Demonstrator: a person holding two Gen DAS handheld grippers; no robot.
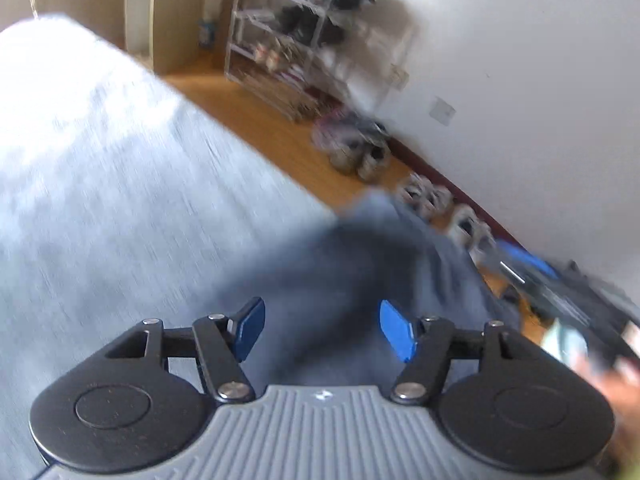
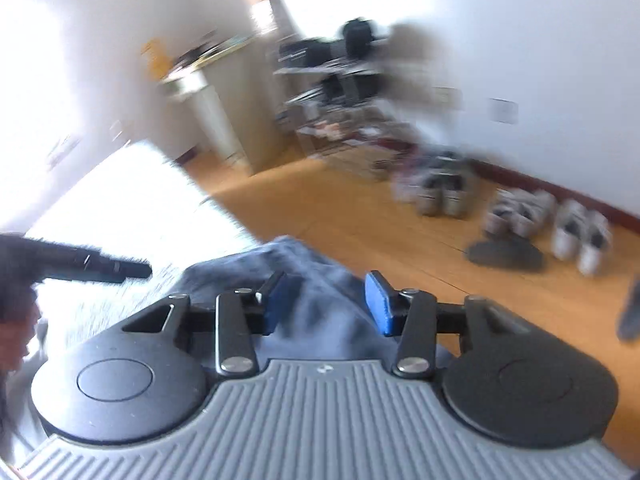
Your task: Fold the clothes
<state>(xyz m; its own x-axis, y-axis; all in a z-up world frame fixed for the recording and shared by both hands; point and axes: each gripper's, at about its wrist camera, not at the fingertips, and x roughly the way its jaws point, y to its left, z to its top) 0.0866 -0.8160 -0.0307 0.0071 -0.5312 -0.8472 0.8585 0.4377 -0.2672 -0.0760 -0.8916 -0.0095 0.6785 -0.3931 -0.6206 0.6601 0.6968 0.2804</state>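
Motion blur all over both views. Left gripper (image 1: pixel 322 330) has its jaws wide apart, nothing pinched; right gripper (image 2: pixel 326 304) stands narrower, also empty. Blue-grey garment (image 1: pixel 360 264) lies bunched at lower centre, on the light bed (image 1: pixel 100 160) edge, shoes (image 2: pixel 516 212) upper right.

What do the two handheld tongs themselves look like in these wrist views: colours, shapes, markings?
Both match: the left tongs and right tongs have blue pads on black linkage arms with silver pivot screws, two round black discs, and a ribbed grey body bearing a small white mark. No cables or sleeves show.
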